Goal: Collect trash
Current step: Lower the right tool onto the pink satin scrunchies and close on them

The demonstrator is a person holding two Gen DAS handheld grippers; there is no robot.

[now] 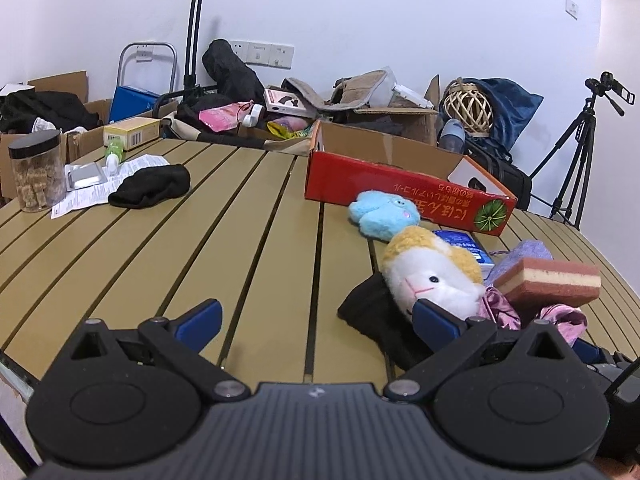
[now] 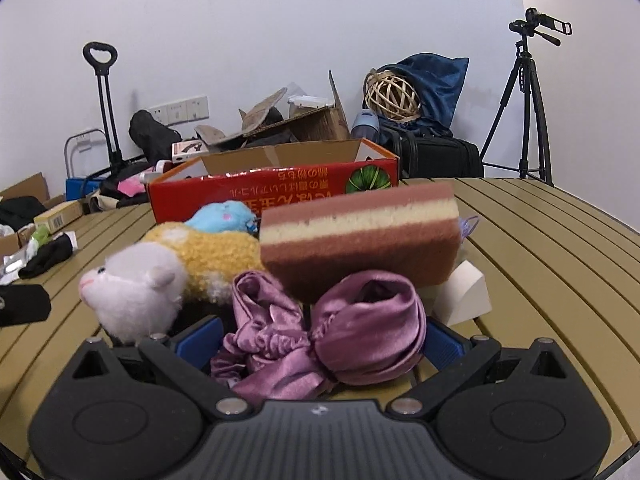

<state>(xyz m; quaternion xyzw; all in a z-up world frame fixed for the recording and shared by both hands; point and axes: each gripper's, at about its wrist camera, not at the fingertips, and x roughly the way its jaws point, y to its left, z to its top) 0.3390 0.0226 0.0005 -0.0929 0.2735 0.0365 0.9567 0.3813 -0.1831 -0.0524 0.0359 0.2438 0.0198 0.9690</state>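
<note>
Where the slatted tan worktop (image 1: 248,240) ran nearest the cameras, the left tongs (image 1: 316,318) stood apart over bare slats, gripping nothing, their right fingertip close against a black cloth (image 1: 372,320) and a white-and-yellow plush toy (image 1: 436,276). The right tongs (image 2: 320,336) also stood apart, a crumpled purple satin cloth (image 2: 320,332) bunched between their blue pads; whether the pads touched it could not be told. Just behind that cloth rested a pink-and-cream layered sponge (image 2: 360,236), with a white wedge-shaped block (image 2: 464,296) beside it on the right and a blue plush toy (image 2: 224,214) further back on the left. Beyond these stood an open red cardboard box (image 2: 280,192) with printed lettering; its contents were hidden by its wall. Further left on the worktop lay a black sock (image 1: 152,186) on printed paper (image 1: 84,198), a silver blister pack (image 1: 85,175), and a black-lidded jar (image 1: 37,170) of brown pieces. Past the worktop's far edge, cardboard boxes (image 1: 392,118) of clutter sat against a white wall (image 1: 360,12), with a tripod (image 2: 528,104) at the right.
</note>
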